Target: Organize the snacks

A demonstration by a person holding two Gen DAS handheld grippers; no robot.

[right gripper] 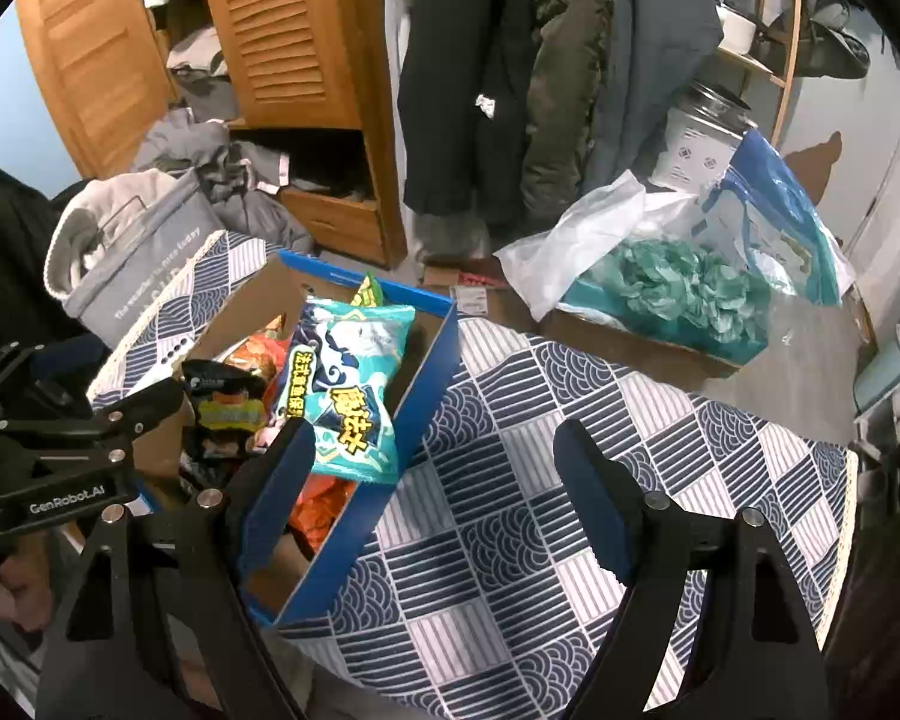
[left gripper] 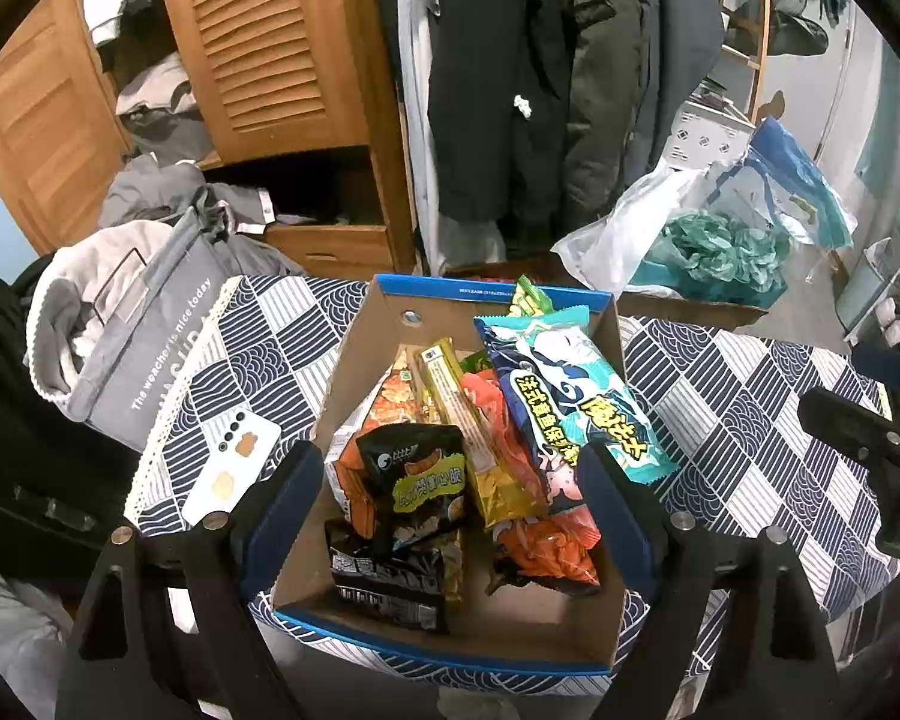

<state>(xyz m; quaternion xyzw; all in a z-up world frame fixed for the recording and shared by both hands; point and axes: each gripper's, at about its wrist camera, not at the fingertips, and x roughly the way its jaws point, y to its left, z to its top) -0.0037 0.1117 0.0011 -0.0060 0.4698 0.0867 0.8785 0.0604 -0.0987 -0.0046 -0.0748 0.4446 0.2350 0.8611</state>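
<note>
A cardboard box with a blue rim (left gripper: 492, 293) sits on the patterned tablecloth (left gripper: 744, 408) and holds several snack packs. A teal and blue pack (left gripper: 576, 384) leans on its right wall, beside a gold stick pack (left gripper: 468, 420), a black pack (left gripper: 414, 474) and an orange pack (left gripper: 546, 546). My left gripper (left gripper: 450, 474) is open and empty, hovering over the near half of the box. My right gripper (right gripper: 432, 450) is open and empty above the cloth, right of the box (right gripper: 426, 372). The teal pack (right gripper: 348, 384) also shows in the right wrist view, and the left gripper's body appears at its left edge.
A white phone (left gripper: 234, 468) lies on the cloth left of the box. A grey fabric bag (left gripper: 144, 348) stands at the table's left. Beyond the table are a wooden wardrobe (left gripper: 270, 42), hanging coats (left gripper: 510, 72) and plastic bags (right gripper: 666, 282) on the floor.
</note>
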